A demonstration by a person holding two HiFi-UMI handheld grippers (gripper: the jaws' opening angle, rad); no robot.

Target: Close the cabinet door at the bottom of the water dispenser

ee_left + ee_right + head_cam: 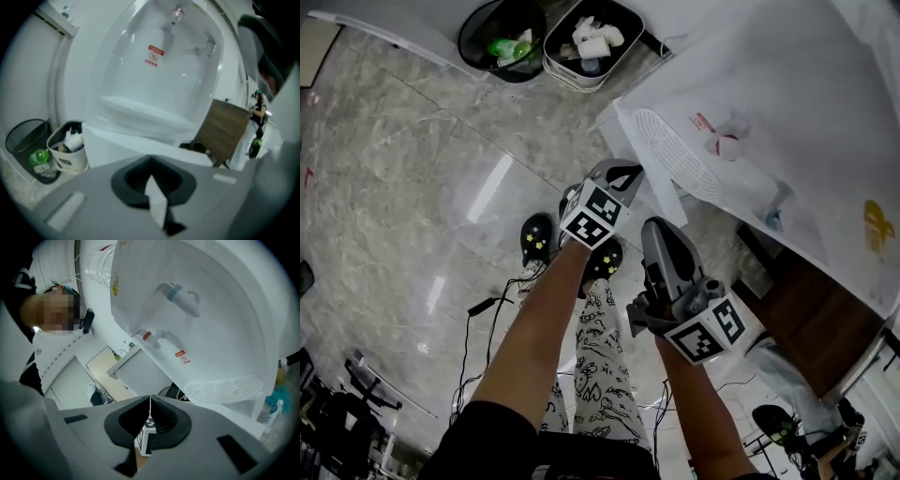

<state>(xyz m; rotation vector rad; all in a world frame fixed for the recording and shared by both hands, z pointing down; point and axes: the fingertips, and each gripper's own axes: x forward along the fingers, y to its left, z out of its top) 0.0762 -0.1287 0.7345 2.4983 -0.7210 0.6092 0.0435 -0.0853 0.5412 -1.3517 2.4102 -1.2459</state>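
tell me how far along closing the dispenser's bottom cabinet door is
Done: nothing; the white cabinet door under the white water dispenser stands ajar, dark interior showing. In hand: the left hand-held gripper, jaws shut, sits by the door's edge; the right hand-held gripper is shut, empty. Remaining: push it closed.

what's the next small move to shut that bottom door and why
Probably ease the left gripper forward onto the cabinet door and push: it stands swung out from the water dispenser, and that gripper, shut and empty, looks nearest it.
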